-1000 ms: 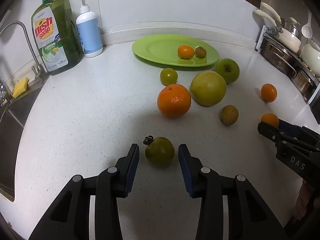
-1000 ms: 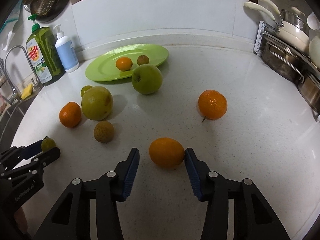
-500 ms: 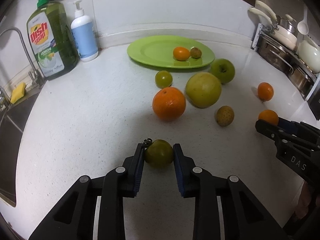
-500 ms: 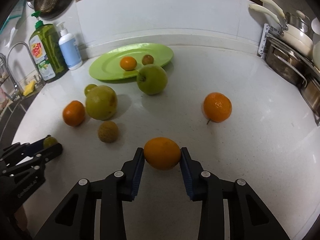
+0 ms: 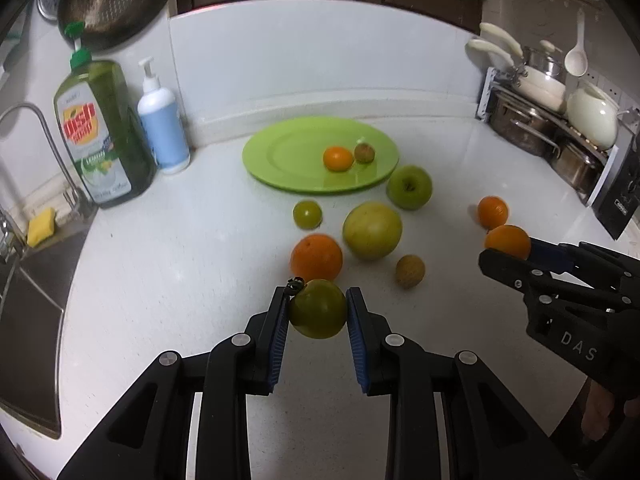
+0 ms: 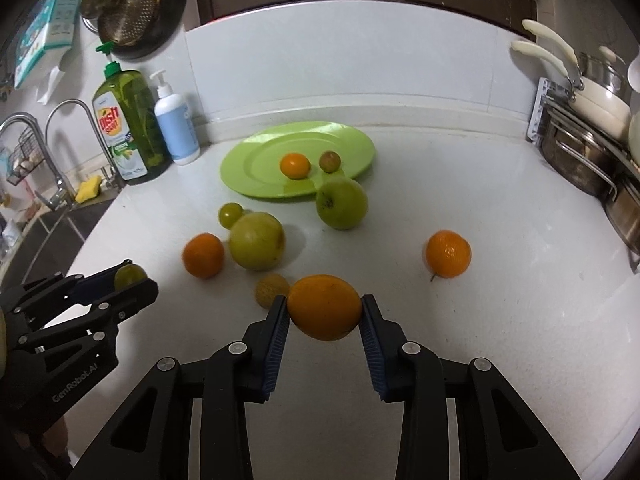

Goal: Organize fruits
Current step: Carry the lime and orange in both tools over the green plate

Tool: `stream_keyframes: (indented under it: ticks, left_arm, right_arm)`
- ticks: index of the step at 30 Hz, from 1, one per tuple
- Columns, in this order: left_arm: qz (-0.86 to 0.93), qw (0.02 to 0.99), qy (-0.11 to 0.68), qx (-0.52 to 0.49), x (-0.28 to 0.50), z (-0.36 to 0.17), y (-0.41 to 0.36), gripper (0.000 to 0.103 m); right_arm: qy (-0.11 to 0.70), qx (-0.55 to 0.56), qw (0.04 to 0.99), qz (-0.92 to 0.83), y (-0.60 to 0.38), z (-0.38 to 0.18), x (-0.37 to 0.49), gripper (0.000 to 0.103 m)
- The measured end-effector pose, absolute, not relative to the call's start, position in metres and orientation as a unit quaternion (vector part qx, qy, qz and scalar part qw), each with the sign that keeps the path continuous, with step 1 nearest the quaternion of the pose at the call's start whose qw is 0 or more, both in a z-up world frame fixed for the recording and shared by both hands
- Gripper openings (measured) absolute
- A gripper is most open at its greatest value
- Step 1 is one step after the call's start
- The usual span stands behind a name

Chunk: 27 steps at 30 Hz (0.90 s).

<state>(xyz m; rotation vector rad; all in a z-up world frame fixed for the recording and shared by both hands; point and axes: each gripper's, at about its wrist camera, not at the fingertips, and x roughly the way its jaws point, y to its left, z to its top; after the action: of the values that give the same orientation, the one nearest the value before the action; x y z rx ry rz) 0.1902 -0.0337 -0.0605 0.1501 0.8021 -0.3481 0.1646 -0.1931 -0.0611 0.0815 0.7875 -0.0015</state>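
My left gripper (image 5: pixel 318 312) is shut on a small green fruit (image 5: pixel 318 314) with a dark stem and holds it above the counter. My right gripper (image 6: pixel 325 308) is shut on an orange (image 6: pixel 325 307), also lifted. The green plate (image 5: pixel 292 156) at the back holds a small orange (image 5: pixel 337 158) and a small brownish fruit (image 5: pixel 364 153). On the counter lie a big orange (image 5: pixel 316 257), a large yellow-green fruit (image 5: pixel 372 231), a green apple (image 5: pixel 410 187), a small green fruit (image 5: pixel 307 214), a brown fruit (image 5: pixel 409 271) and another orange (image 6: pixel 448 254).
A green dish soap bottle (image 5: pixel 100 136) and a white-blue pump bottle (image 5: pixel 163 126) stand at the back left by the sink (image 5: pixel 28 280) and tap. Pots on a rack (image 5: pixel 552 120) line the right side. The white counter (image 5: pixel 180 260) carries all the fruits.
Both grippers closed on their fruits, the left on the green fruit and the right on the orange, and lifted them off the counter.
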Motion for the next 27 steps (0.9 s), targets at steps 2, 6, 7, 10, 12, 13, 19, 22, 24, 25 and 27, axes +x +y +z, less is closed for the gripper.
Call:
stream_keyframes:
  ticks: [2,6,7,10,12,13,19,22,24,25,27]
  left_arm:
    - [-0.171,0.906,0.38,0.075,0.189,-0.054,-0.034,0.029]
    - [-0.174,0.911,0.367,0.074,0.189,-0.04,-0.034,0.029]
    - [-0.174,0.912,0.364,0.073,0.189,-0.037,-0.034,0.029]
    - [-0.175,0.915,0.358,0.071,0.191,-0.029,-0.033,0.029]
    - [-0.177,0.915,0.356,0.07,0.193,-0.024,-0.033,0.029]
    - [-0.177,0.915,0.354,0.071,0.195,-0.022,-0.033,0.029]
    - [-0.178,0.92,0.339,0.081,0.209,-0.009,-0.034,0.029]
    - [-0.182,0.923,0.328,0.082,0.218,0.001,-0.036,0.029]
    - [-0.184,0.925,0.323,0.086,0.223,0.005,-0.039,0.029]
    - [-0.184,0.925,0.32,0.087,0.227,0.008,-0.04,0.029]
    - [-0.186,0.926,0.315,0.089,0.234,0.012,-0.042,0.029]
  right_arm:
    - [0.378,0.037,0.925,0.003,-0.191,-0.055,0.163,0.037]
    - [0.366,0.036,0.93,0.007,-0.188,-0.041,0.163,0.037]
    - [0.363,0.035,0.931,0.009,-0.188,-0.037,0.163,0.037]
    - [0.353,0.037,0.935,0.014,-0.187,-0.025,0.165,0.037]
    - [0.345,0.038,0.938,0.016,-0.187,-0.019,0.166,0.037]
    - [0.342,0.038,0.939,0.02,-0.186,-0.015,0.167,0.037]
    - [0.33,0.037,0.943,0.032,-0.182,-0.003,0.179,0.037]
    - [0.328,0.042,0.943,0.036,-0.182,0.001,0.187,0.037]
    - [0.325,0.041,0.944,0.036,-0.182,0.005,0.191,0.037]
    - [0.323,0.041,0.945,0.036,-0.182,0.007,0.194,0.037]
    - [0.32,0.04,0.946,0.037,-0.183,0.012,0.2,0.037]
